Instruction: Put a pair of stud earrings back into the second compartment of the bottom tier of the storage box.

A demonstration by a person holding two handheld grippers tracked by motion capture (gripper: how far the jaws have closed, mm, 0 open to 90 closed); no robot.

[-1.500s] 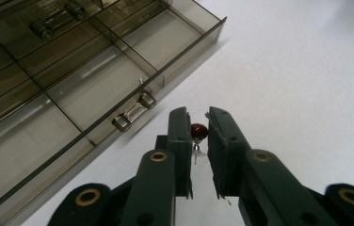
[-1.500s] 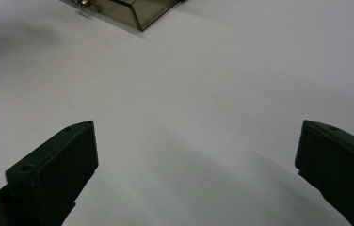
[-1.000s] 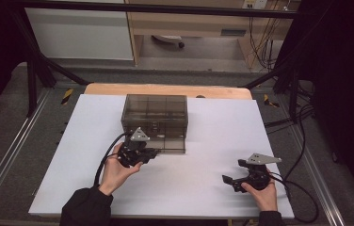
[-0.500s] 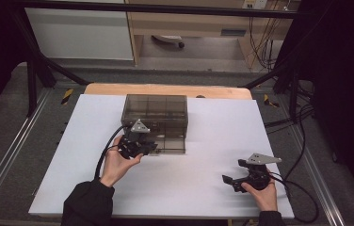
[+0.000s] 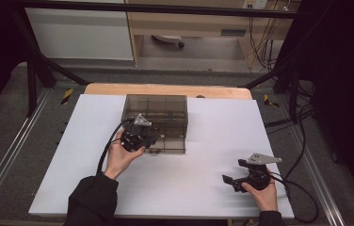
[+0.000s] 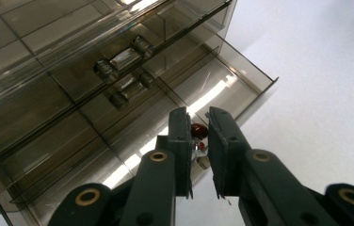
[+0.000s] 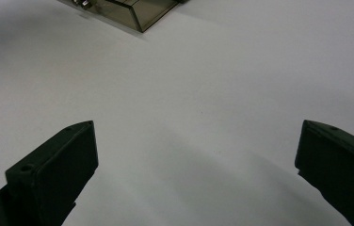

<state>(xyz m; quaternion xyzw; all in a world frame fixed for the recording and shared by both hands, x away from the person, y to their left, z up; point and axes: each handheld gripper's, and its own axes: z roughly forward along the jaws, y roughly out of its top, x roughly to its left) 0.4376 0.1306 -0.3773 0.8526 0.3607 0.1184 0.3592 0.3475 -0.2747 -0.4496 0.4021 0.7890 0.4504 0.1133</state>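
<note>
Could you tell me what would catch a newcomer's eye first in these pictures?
Probably the smoky, see-through drawer cabinet at the far middle of the white table, its bottom drawer pulled out. The left gripper has its jaws nearly together around a small red thing there. The right gripper rests open at the near right.

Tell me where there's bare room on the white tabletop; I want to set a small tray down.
The white tabletop is bare between the left gripper and the right gripper, and right of the smoky transparent plastic drawer box, out to the table's right edge. It is crowded at the box's front, where a bottom drawer stands open.
</note>
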